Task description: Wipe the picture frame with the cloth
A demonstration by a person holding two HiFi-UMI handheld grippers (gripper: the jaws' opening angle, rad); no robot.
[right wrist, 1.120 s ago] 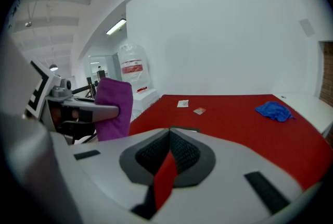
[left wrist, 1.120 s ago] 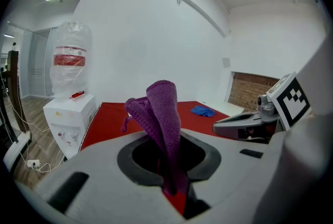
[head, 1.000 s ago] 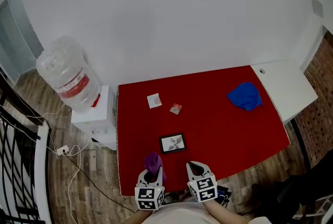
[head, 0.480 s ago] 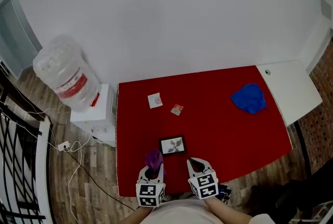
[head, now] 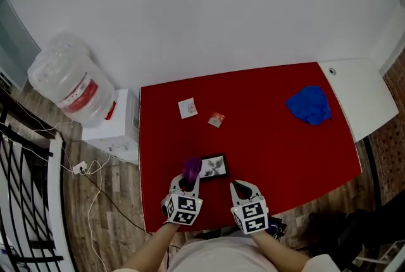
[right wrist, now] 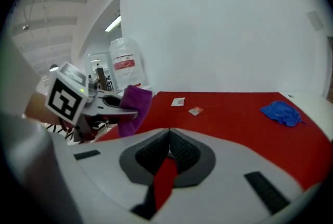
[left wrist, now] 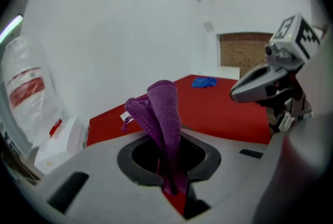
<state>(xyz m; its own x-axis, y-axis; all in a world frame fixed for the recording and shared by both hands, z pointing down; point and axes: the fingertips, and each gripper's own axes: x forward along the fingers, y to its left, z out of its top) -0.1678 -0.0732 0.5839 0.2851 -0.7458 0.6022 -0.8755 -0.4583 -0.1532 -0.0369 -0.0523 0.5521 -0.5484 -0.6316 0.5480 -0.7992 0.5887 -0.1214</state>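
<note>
A small black picture frame (head: 216, 167) lies flat near the front of the red table (head: 272, 138). A purple cloth (head: 192, 168) rests at the frame's left edge, and my left gripper (head: 188, 179) is shut on it. In the left gripper view the purple cloth (left wrist: 162, 111) stands up out of the left gripper (left wrist: 167, 165). My right gripper (head: 239, 189) hovers just right of the frame, near the table's front edge. In its own view the right gripper (right wrist: 168, 139) is shut with nothing in it, and the frame is hidden in both gripper views.
A blue cloth (head: 309, 105) lies at the back right of the table. Two small packets (head: 187, 108) (head: 216, 119) lie behind the frame. A water dispenser (head: 63, 84) stands left of the table, and a white counter (head: 364, 97) adjoins its right side.
My left gripper has moved forward with the purple cloth, from the table's front edge up to the frame's left side. The right gripper has barely shifted.
</note>
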